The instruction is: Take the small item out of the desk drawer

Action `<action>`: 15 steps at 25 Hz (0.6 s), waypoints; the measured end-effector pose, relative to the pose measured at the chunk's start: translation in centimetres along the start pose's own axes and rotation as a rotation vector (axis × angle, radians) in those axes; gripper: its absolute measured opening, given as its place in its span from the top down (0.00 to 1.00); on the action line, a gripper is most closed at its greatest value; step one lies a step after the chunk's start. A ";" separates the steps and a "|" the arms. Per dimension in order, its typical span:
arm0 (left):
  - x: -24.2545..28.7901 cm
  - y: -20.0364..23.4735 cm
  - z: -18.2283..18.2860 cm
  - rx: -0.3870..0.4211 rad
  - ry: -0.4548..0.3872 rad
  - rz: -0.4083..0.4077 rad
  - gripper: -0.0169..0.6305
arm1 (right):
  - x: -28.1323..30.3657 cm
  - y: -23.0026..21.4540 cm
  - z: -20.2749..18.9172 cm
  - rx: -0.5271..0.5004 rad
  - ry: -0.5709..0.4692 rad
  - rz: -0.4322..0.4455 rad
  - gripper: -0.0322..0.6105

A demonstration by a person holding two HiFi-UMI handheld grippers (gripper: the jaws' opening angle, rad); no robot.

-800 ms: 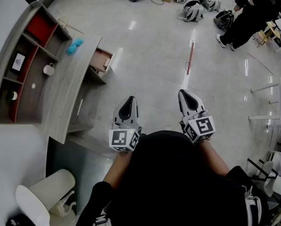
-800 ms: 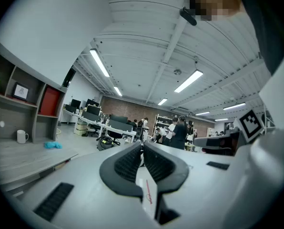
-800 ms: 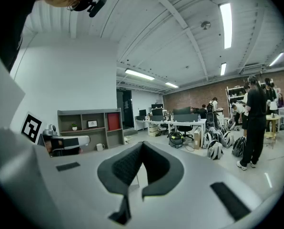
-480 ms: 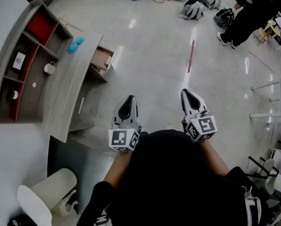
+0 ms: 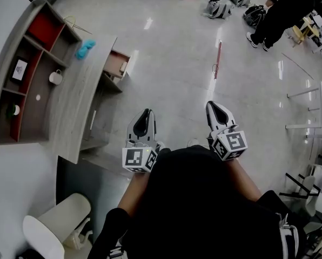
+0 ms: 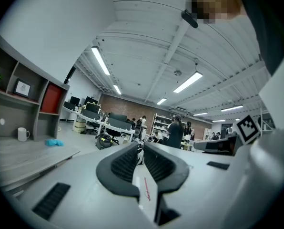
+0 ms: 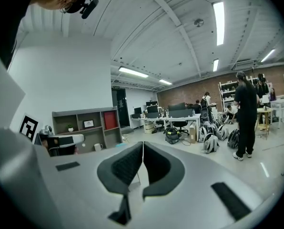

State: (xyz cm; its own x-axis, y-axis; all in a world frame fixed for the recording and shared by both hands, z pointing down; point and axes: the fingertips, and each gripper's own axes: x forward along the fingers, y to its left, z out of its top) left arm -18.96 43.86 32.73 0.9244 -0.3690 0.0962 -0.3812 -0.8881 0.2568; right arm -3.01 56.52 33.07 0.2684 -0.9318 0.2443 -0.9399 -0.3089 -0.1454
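Left gripper (image 5: 145, 114) & right gripper (image 5: 213, 106) both shut tight, empty, well apart from desk (image 5: 77, 109); no real change vs a sec ago. Drawer (image 5: 116, 65) at desk's edge looks open; approach not begun.

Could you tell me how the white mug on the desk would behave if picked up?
The mug looks like glazed ceramic, so it is probably rigid, a bit slippery and breakable if dropped. It stands upright on the desk, so it likely won't roll, though a push near the rim might tip it.
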 end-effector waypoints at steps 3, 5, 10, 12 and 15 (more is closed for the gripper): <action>-0.2 0.6 0.1 -0.020 0.002 -0.024 0.94 | 0.3 0.3 -0.2 -0.017 0.012 -0.027 0.80; -0.4 1.2 0.0 -0.020 0.004 -0.031 0.93 | 0.4 0.2 -0.5 -0.010 0.019 -0.040 0.74; -0.6 3.1 -1.0 -0.026 0.052 -0.034 0.70 | 0.8 0.8 -1.1 0.003 0.016 -0.063 0.57; -0.8 3.8 -1.3 -0.033 0.060 -0.040 0.68 | 1.0 1.4 -1.3 0.009 0.024 -0.069 0.55; -1.1 4.4 -1.1 -0.039 0.058 -0.051 0.67 | 1.3 2.4 -1.5 0.004 0.037 -0.069 0.55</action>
State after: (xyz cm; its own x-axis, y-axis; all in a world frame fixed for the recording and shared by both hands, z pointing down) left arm -21.68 40.65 34.83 0.9420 -0.3061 0.1373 -0.3341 -0.8936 0.2999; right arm -5.23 54.87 34.45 0.3241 -0.9008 0.2890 -0.9188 -0.3726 -0.1307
